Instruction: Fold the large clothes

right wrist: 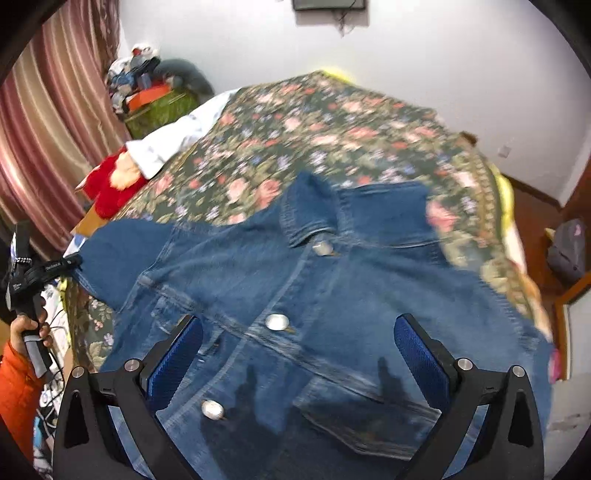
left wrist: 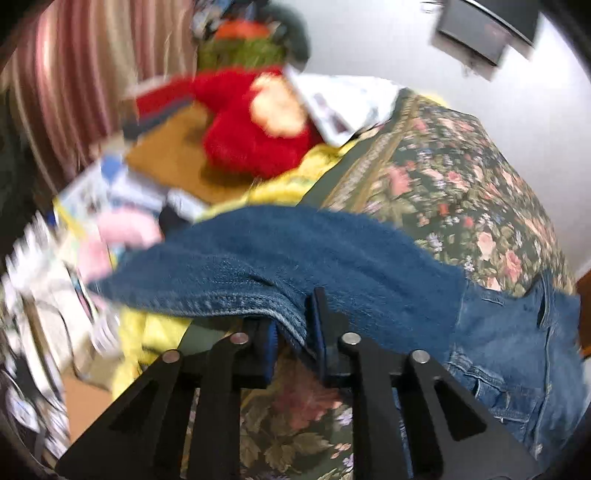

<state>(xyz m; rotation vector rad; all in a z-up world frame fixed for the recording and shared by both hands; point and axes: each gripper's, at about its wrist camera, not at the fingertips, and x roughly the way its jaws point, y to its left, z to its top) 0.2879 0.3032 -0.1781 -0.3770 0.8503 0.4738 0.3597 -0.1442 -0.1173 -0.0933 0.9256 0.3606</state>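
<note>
One floral bedspread (right wrist: 332,133) covers the bed and serves as the landmark for everything else. Spread across its near half lies the denim jacket (right wrist: 332,295), front side up, collar pointing toward the far wall, with three metal buttons (right wrist: 277,322) running down the placket. Its sleeve end (left wrist: 258,273) is lifted off the bedspread on the left side, and the cloth there hangs in a fold.

Beyond the bedspread's left edge hangs a striped curtain (right wrist: 48,122), and at the bedspread's far-left corner a red plush toy (right wrist: 107,184) rests against a white pillow (right wrist: 166,144). Farther off past that corner sits a green basket (right wrist: 159,110) heaped with odds and ends. A dark screen (right wrist: 328,4) is mounted on the wall above the bedspread's far edge.

The right gripper (right wrist: 297,354) hovers over the jacket's lower front, above the bedspread's near edge; its blue-padded fingers (right wrist: 421,354) are spread wide and hold nothing. The left gripper (left wrist: 291,332), at the bedspread's left side, has its fingers drawn nearly together with the sleeve's hemmed edge pinched between them. In the right wrist view the person's left hand (right wrist: 29,332) grips that tool's handle, orange cuff showing below.
</note>
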